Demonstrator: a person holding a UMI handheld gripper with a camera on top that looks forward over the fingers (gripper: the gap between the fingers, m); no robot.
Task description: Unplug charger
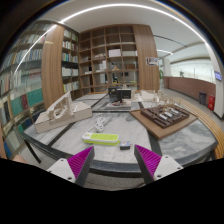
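Your gripper [112, 163] sits at 6 o'clock with its two fingers spread wide apart; the magenta pads [80, 160] face each other across an empty gap, so nothing is held.

Just ahead of the fingers, at roughly 12 o'clock from the gap, a flat green-and-white device [99, 138] lies on the white table [60, 128]. You cannot tell from this view whether it is the charger or a power strip, and no plug or cable can be made out at it. A small white item [124, 146] lies just beside it, toward 3 o'clock.

Farther along the same table, toward 11 o'clock, a white architectural model [64, 113] stands on the tabletop. At 2 o'clock, on a separate surface, a brown wooden tray [165, 118] carries another model.

Beyond these, at 12 o'clock, wooden bookshelves [108, 58] line the far wall. More shelving with books [22, 85] runs along the 9 o'clock side.
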